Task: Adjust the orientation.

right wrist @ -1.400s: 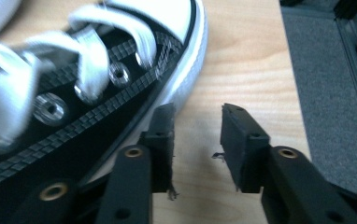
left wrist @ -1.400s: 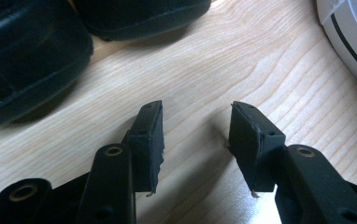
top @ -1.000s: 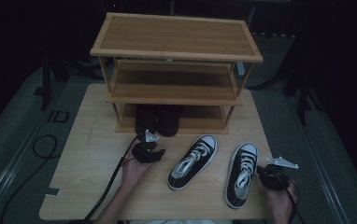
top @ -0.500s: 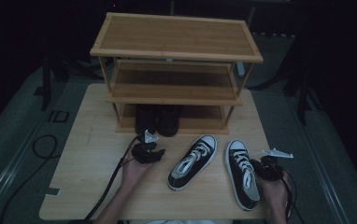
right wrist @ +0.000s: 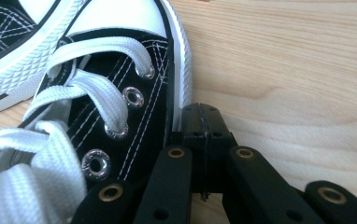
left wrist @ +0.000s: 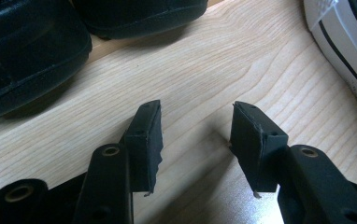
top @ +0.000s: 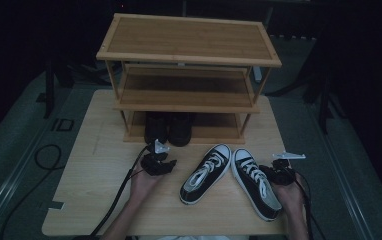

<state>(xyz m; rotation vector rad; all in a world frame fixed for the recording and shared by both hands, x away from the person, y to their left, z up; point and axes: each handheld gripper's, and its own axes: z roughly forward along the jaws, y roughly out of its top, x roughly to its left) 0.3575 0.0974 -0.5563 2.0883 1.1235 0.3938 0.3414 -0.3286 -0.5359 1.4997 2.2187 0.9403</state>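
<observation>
On the pale wooden tabletop (top: 94,165) two black canvas sneakers with white laces and white rubber toe caps lie toes-together, just in front of a three-tier bamboo shoe rack (top: 189,75).

The right sneaker (top: 255,182) sits at about five o'clock from the tabletop's middle, its toe pointing toward eleven o'clock and nearly touching the toe of the left sneaker (top: 206,172), which points toward one o'clock.

The right tongs (top: 274,172) lie at three o'clock of the right sneaker, against its outer side. In the right gripper view the right tongs (right wrist: 203,140) are pressed together with nothing between them, their tip touching the white sole edge beside the silver eyelets.

The left tongs (top: 158,162) rest at nine o'clock of the left sneaker, apart from it. In the left gripper view the left tongs (left wrist: 196,135) stand spread over bare wood, pinching nothing.

At twelve o'clock of the left tongs a pair of black leather shoes (top: 168,129) stands on the rack's bottom shelf, toes facing the person.
</observation>
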